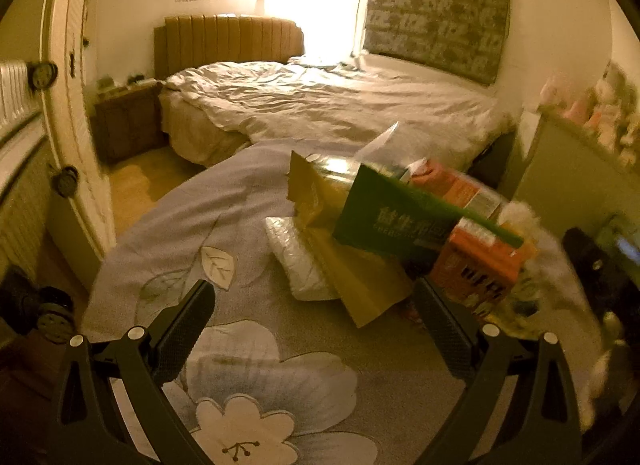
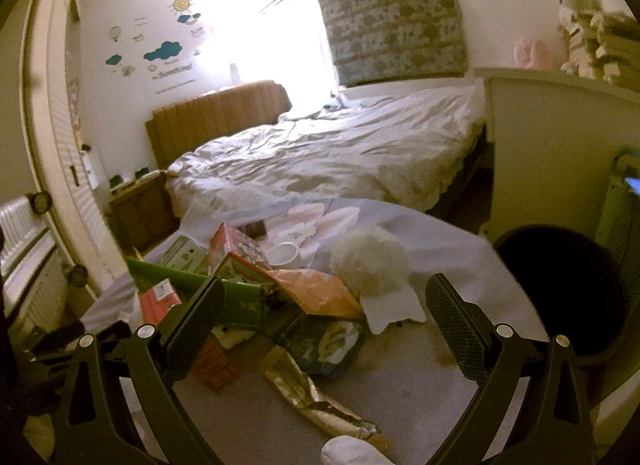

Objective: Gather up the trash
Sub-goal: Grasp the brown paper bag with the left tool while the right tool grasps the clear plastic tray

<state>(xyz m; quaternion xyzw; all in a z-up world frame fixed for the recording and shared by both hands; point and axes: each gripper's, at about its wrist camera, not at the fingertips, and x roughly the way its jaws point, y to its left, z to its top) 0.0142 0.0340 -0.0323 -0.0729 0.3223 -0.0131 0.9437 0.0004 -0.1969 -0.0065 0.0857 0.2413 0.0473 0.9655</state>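
- The left gripper (image 1: 316,313) and right gripper (image 2: 326,305) both hang with jaws spread wide, holding nothing.
- The loose heap of trash, with its green cardboard box (image 1: 394,217) and orange carton (image 1: 478,265), sits mid-way across the grey flowered cloth (image 1: 224,225); gripping one piece may topple the others.
- The black round bin (image 2: 560,289) stands off the cloth's right edge; a carried piece may fall short of it.

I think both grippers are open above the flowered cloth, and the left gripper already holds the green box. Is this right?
Not quite. Both grippers are open above the flowered cloth, but the left gripper holds nothing: the left wrist view shows its fingers spread with only cloth between them, and the green box lies beyond them in the trash pile. The right gripper is open too.
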